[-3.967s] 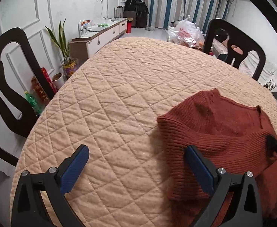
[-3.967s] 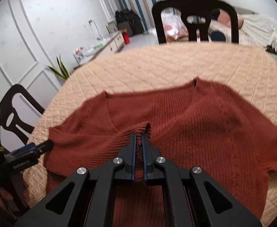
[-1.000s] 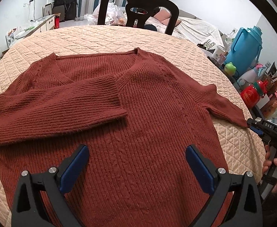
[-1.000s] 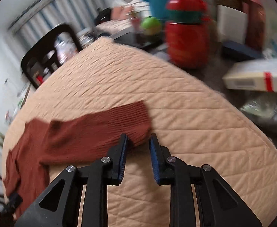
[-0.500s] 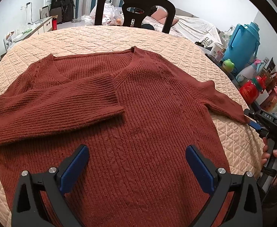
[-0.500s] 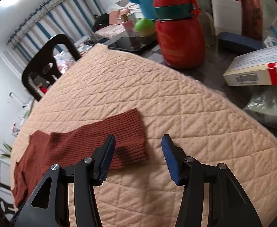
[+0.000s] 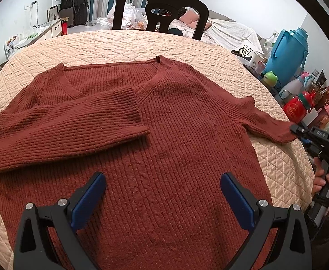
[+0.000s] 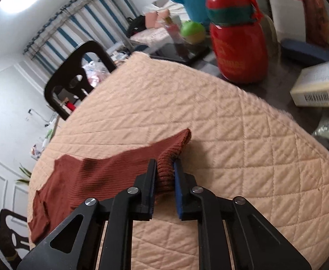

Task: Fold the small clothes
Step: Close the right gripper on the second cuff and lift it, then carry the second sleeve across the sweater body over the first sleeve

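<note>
Sweater, rust-red and ribbed, lay flat and face up on the quilted table cover, neckline toward the far chair. In the left wrist view, the left gripper hovered over the hem with its jaws spread wide and nothing between them. One sleeve was already folded across the chest; the other sleeve ran straight out to the person's right, its cuff meeting the tip of the right gripper near the table's edge. In the right wrist view, the right gripper was clamped on that cuff, the knit bunched between nearly closed jaws. From there the sleeve's long axis stretched away to the left toward the sweater body. Judging by this, the right hand was the one placed to carry the sleeve inward across the body, along that axis.
</note>
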`<state>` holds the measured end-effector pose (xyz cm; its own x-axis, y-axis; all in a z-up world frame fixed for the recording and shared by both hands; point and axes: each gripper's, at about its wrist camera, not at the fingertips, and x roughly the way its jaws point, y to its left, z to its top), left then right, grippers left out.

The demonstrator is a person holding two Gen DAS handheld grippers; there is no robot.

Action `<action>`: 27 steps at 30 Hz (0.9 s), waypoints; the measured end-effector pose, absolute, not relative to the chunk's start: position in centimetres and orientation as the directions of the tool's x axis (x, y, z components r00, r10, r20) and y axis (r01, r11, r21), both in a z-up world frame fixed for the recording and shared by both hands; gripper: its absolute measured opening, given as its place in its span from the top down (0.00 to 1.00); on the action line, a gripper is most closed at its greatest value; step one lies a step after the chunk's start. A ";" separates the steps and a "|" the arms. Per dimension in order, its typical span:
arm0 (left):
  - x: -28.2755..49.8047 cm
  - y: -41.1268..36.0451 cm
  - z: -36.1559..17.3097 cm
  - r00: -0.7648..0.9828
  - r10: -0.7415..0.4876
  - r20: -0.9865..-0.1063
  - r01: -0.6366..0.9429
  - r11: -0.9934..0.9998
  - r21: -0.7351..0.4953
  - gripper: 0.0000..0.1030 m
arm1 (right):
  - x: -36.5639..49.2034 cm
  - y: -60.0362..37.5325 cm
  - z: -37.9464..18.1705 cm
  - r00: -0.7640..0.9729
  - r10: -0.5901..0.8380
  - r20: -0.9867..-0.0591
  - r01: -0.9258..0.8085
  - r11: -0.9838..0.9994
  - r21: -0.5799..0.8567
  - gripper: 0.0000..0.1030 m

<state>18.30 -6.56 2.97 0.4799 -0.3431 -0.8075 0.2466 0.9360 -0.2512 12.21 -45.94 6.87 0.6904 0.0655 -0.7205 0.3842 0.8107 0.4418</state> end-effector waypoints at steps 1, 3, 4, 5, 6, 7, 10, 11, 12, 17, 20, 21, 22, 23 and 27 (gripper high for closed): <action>18.3 -6.6 3.0 0.481 -0.344 -0.807 0.246 0.936 -0.252 0.00 | 12.3 -45.5 7.5 0.703 0.073 -0.707 0.363 0.819 0.445 0.87; 18.3 -6.5 3.0 0.481 -0.345 -0.806 0.244 0.936 -0.255 0.00 | 12.6 -44.7 8.5 0.715 0.083 -0.694 0.333 0.833 0.443 0.87; 18.3 -6.5 3.1 0.482 -0.344 -0.806 0.244 0.936 -0.253 0.00 | 13.0 -44.1 9.1 0.720 0.096 -0.687 0.309 0.842 0.441 0.87; 18.2 -6.5 3.1 0.482 -0.344 -0.806 0.245 0.936 -0.253 0.00 | 13.3 -43.6 9.5 0.723 0.101 -0.683 0.295 0.849 0.438 0.87; 18.2 -6.4 3.1 0.482 -0.345 -0.805 0.246 0.935 -0.254 0.00 | 13.7 -43.0 10.1 0.727 0.109 -0.678 0.275 0.858 0.434 0.87; 18.2 -6.4 3.2 0.482 -0.346 -0.805 0.246 0.935 -0.254 0.00 | 14.0 -42.2 10.6 0.734 0.127 -0.667 0.247 0.865 0.436 0.87; 18.0 -6.1 3.3 0.484 -0.348 -0.803 0.247 0.935 -0.256 0.00 | 14.8 -39.9 11.9 0.746 0.168 -0.644 0.173 0.885 0.432 0.87; 18.0 -5.9 3.3 0.484 -0.348 -0.803 0.245 0.935 -0.257 0.00 | 15.2 -38.8 12.4 0.749 0.190 -0.634 0.137 0.892 0.430 0.87; 18.0 -5.7 3.3 0.486 -0.345 -0.803 0.242 0.936 -0.256 0.00 | 15.5 -38.0 12.6 0.750 0.201 -0.631 0.116 0.898 0.424 0.87; 17.8 -4.6 3.6 0.497 -0.335 -0.800 0.227 0.940 -0.253 0.00 | 17.1 -34.4 13.3 0.740 0.255 -0.622 0.024 0.915 0.403 0.87; 17.6 -3.5 3.7 0.506 -0.327 -0.798 0.213 0.944 -0.252 0.00 | 17.9 -32.0 13.5 0.729 0.292 -0.620 -0.035 0.920 0.391 0.88; 17.6 -3.1 3.8 0.510 -0.323 -0.797 0.206 0.946 -0.251 0.00 | 18.1 -31.2 13.5 0.722 0.304 -0.621 -0.055 0.921 0.386 0.88; 17.5 -2.7 3.8 0.514 -0.317 -0.797 0.199 0.948 -0.249 0.00 | 18.3 -30.4 13.4 0.717 0.313 -0.623 -0.072 0.922 0.381 0.88; 17.4 -2.4 3.7 0.516 -0.313 -0.797 0.192 0.949 -0.249 0.00 | 18.5 -29.7 13.4 0.712 0.323 -0.624 -0.087 0.921 0.379 0.88; 17.1 -0.9 3.7 0.522 -0.305 -0.797 0.168 0.952 -0.254 0.00 | 19.1 -27.3 13.0 0.690 0.377 -0.618 -0.152 0.910 0.385 0.88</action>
<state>17.13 -0.91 3.65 0.5215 -0.3048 -0.7969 0.1678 0.9524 -0.2544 19.05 -27.26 13.02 0.6896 0.3768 -0.6184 -0.1524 0.9103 0.3848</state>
